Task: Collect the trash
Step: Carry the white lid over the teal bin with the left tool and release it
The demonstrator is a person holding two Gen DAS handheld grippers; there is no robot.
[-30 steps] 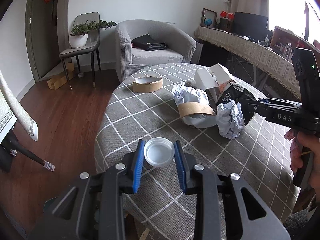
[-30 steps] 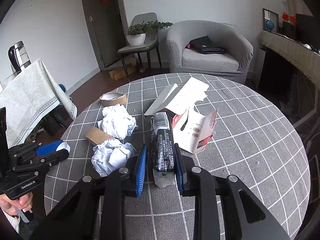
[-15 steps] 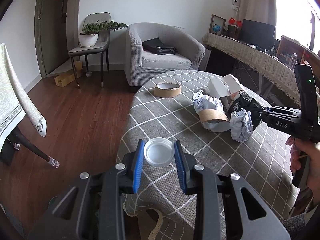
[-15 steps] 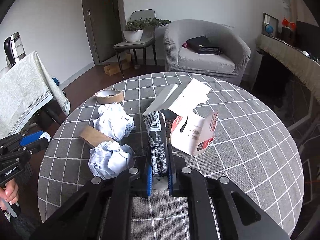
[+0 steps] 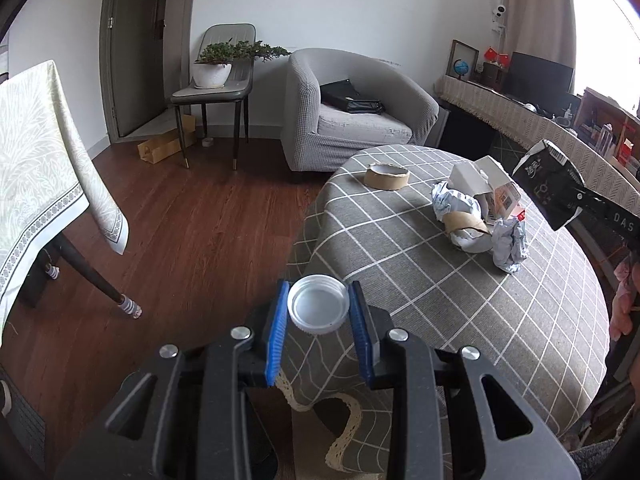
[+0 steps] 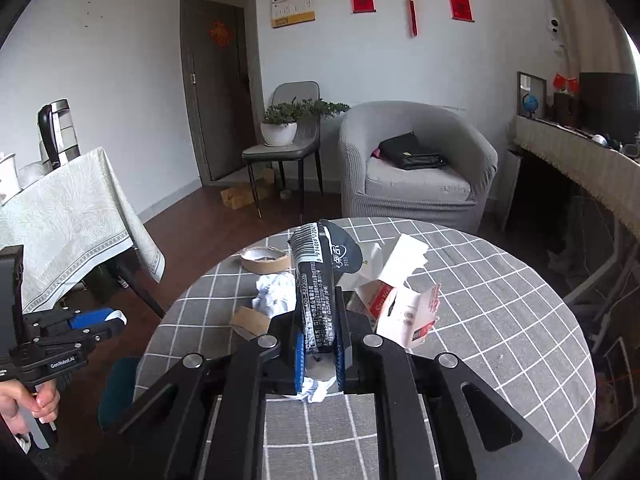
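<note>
My left gripper point(image 5: 319, 308) is shut on a white plastic lid point(image 5: 318, 309) and holds it in the air beyond the left edge of the round table point(image 5: 420, 280). My right gripper point(image 6: 319, 344) is shut on a black snack wrapper point(image 6: 316, 280), lifted above the table; the wrapper also shows in the left wrist view point(image 5: 554, 184). On the grey checked cloth lie two crumpled paper balls point(image 5: 509, 246) point(image 5: 456, 200), a brown cardboard strip point(image 5: 466, 222), a torn white and red carton point(image 6: 404, 312) and a brown tape roll point(image 5: 386, 176).
A teal bin point(image 6: 116, 392) stands on the wooden floor at the table's left side. A second table with a pale cloth point(image 5: 36, 168) and its dark leg point(image 5: 96, 280) stand further left. A grey armchair point(image 5: 352, 120) and a chair with a plant point(image 5: 218, 80) are behind.
My left gripper has carried the lid leftward off the table over the floor. My right gripper closed on the black wrapper and lifted it off the table.
</note>
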